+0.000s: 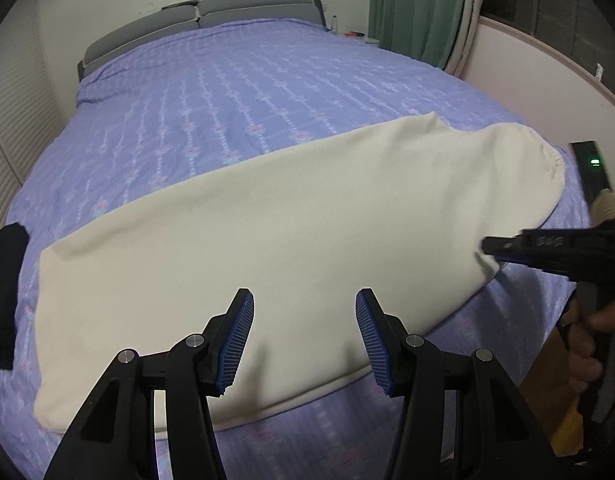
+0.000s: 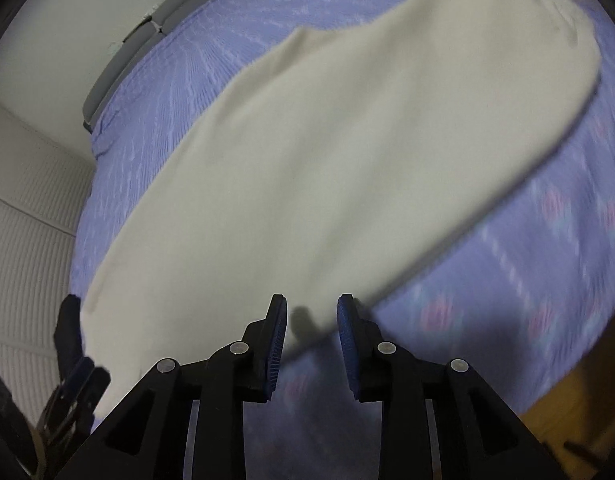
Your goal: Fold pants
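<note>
Both grippers hold nothing. The left gripper hovers over the near hem with its jaws wide apart; the right gripper has a narrower gap and sits at the cloth's near edge, at about 3 o'clock from the left one. The cream pants lie flat, already doubled lengthwise it seems, across the purple bedspread. I judge the fabric soft, light and limp; it should be pinched at the edge, each gripper near one end, or it will sag.
</note>
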The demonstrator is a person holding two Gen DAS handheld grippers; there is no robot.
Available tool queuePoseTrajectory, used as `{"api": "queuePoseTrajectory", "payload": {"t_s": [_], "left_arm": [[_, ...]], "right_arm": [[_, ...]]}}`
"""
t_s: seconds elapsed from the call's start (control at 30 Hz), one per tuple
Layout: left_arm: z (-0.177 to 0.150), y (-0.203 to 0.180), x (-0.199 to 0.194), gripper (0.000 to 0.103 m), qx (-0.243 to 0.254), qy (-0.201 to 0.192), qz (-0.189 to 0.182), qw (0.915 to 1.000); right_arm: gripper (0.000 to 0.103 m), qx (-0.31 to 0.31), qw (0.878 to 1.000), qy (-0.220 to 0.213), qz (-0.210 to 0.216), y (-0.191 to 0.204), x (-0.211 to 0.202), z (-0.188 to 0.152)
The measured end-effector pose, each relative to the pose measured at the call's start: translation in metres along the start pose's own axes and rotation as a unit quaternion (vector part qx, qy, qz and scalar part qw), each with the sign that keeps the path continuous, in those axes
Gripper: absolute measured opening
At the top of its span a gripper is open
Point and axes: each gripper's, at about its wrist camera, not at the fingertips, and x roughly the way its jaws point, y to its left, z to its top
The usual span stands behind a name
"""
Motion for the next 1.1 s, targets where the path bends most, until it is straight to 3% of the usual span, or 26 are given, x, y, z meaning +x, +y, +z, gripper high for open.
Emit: {"api": "queuePoseTrajectory", "payload": {"t_s": [0.1,0.2,0.37,0.47,0.57,0.67,0.73,0.8,0.9,0.97,1.0,1.1], "left_arm": [[0.007,-0.017,0.008,0.052,0.011,0.000,-0.009,0.9999],[0.014,-0.034,0.016,0.052,0.021,0.002,-0.017,0.9996],[0.025,-0.058,0.024,0.052,0.030,0.007,-0.022,0.9993],[0.038,-0.068,0.023,0.052,0.028,0.005,-0.019,0.9994],[0.061,-0.078,0.016,0.057,0.020,-0.006,-0.023,0.9995],[0.093,-0.096,0.019,0.061,0.023,-0.014,-0.055,0.9981],[0.118,-0.114,0.028,0.061,0.052,-0.013,-0.089,0.9946],[0.148,-0.140,0.038,0.061,0.107,-0.022,-0.117,0.9872],[0.193,-0.178,0.060,0.061,0.172,-0.019,-0.161,0.9717],[0.223,-0.208,0.080,0.061,0.212,-0.007,-0.192,0.9581],[0.242,-0.232,0.094,0.061,0.243,0.000,-0.209,0.9471],[0.276,-0.282,0.129,0.061,0.299,0.004,-0.237,0.9243]], "right_arm": [[0.027,-0.051,0.998,0.022,-0.016,-0.005,0.016,0.008],[0.015,-0.094,0.994,0.040,-0.026,-0.013,0.021,0.005],[0.016,-0.118,0.992,0.034,-0.003,-0.018,0.006,0.014],[0.021,-0.132,0.991,0.008,-0.010,-0.024,-0.019,0.029],[0.032,-0.125,0.992,-0.007,-0.021,-0.039,-0.050,0.050],[0.041,-0.126,0.991,-0.029,-0.043,-0.061,-0.090,0.075],[0.051,-0.116,0.990,-0.048,-0.066,-0.080,-0.119,0.093],[0.062,-0.082,0.990,-0.070,-0.086,-0.104,-0.142,0.107],[0.066,-0.019,0.988,-0.111,-0.102,-0.141,-0.166,0.123],[0.069,0.019,0.984,-0.129,-0.117,-0.164,-0.167,0.134],[0.069,0.044,0.983,-0.136,-0.117,-0.180,-0.168,0.136],[0.069,0.120,0.977,-0.146,-0.095,-0.219,-0.154,0.154]]}}
